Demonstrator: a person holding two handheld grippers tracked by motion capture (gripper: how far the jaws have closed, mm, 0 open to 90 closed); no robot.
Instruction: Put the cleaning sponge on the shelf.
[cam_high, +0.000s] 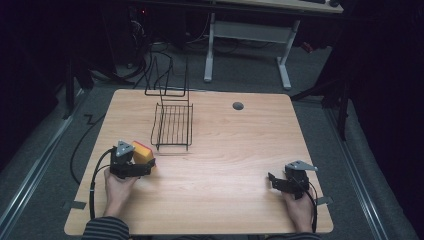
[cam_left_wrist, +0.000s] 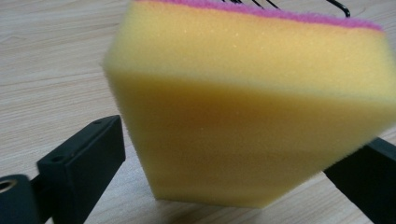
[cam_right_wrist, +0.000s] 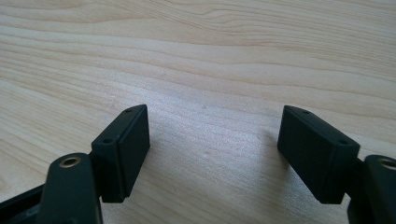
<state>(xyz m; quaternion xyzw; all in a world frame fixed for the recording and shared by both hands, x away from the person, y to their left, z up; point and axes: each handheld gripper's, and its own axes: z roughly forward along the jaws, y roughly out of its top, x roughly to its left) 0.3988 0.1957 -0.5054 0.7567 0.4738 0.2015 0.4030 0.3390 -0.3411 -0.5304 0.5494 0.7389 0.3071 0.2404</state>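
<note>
A pale wood-grain tabletop is standing on grey carpet in a dark room. The left gripper is pinching a yellow sponge beside a black wire rack; the right gripper is resting wide open, holding nothing.

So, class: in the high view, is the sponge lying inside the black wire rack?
No: the sponge sits on the table at the left gripper, beside the wire rack.
</note>
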